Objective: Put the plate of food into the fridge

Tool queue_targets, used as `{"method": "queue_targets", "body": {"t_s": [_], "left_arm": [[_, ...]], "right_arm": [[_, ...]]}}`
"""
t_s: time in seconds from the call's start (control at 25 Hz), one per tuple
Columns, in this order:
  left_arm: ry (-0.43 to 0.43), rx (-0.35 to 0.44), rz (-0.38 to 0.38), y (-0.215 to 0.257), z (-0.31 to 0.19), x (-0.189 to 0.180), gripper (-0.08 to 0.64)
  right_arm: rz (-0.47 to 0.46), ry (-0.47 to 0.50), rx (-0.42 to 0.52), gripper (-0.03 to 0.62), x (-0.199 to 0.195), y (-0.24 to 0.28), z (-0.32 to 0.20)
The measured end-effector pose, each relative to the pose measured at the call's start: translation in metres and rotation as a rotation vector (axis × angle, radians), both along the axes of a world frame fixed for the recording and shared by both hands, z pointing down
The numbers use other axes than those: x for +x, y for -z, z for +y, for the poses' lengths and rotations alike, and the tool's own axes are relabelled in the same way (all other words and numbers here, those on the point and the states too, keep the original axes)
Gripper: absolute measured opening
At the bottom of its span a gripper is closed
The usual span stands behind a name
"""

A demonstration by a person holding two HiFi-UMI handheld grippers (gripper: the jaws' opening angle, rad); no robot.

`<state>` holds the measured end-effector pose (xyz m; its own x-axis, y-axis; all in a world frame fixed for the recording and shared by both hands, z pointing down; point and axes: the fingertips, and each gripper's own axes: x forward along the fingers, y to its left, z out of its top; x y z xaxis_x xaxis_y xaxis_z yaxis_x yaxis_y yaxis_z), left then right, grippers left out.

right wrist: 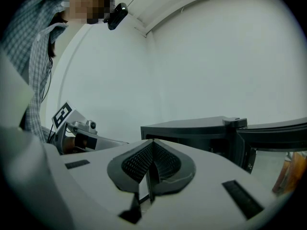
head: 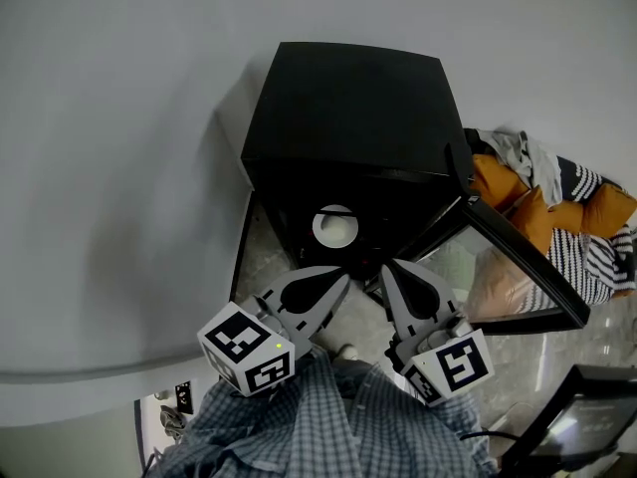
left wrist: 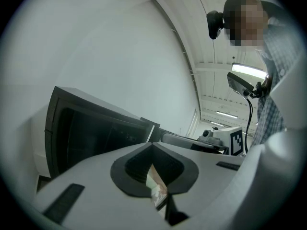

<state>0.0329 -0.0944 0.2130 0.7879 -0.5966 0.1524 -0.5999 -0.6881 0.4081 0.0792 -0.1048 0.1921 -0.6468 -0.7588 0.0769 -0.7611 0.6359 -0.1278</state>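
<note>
Plate [head: 334, 227] sat inside the open black fridge [head: 348, 98], so you held left gripper [head: 339, 284] and right gripper [head: 392, 269] just outside, both jaws closed on nothing.

Light is soft, even and rather dim, falling from above. In the head view the black fridge [head: 348, 108] casts a faint, blurred shadow on the pale wall [head: 119, 118] to its left. Its open inside is almost black, so the white plate [head: 335, 227] glows by contrast. The glass door [head: 503, 267] carries a pale sheen. Both gripper views bend straight lines strongly and darken to black at the corners. In the left gripper view a ceiling lamp [left wrist: 249, 71] blows out to white, and the left gripper [left wrist: 152, 146], close to the lens, looks soft.
</note>
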Motion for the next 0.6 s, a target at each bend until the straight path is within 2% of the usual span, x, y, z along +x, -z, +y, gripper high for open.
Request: {"method": "queue_targets", "body": {"t_s": [0.36, 0.6], "left_arm": [[-0.005, 0.004, -0.007, -0.001, -0.003, 0.001, 0.006], [-0.011, 0.0, -0.004, -0.004, -0.007, 0.005, 0.006]], "right_arm": [[-0.007, 0.008, -0.011, 0.008, -0.001, -0.003, -0.002], [0.046, 0.027, -0.018, 0.008, 0.005, -0.017, -0.001]]}}
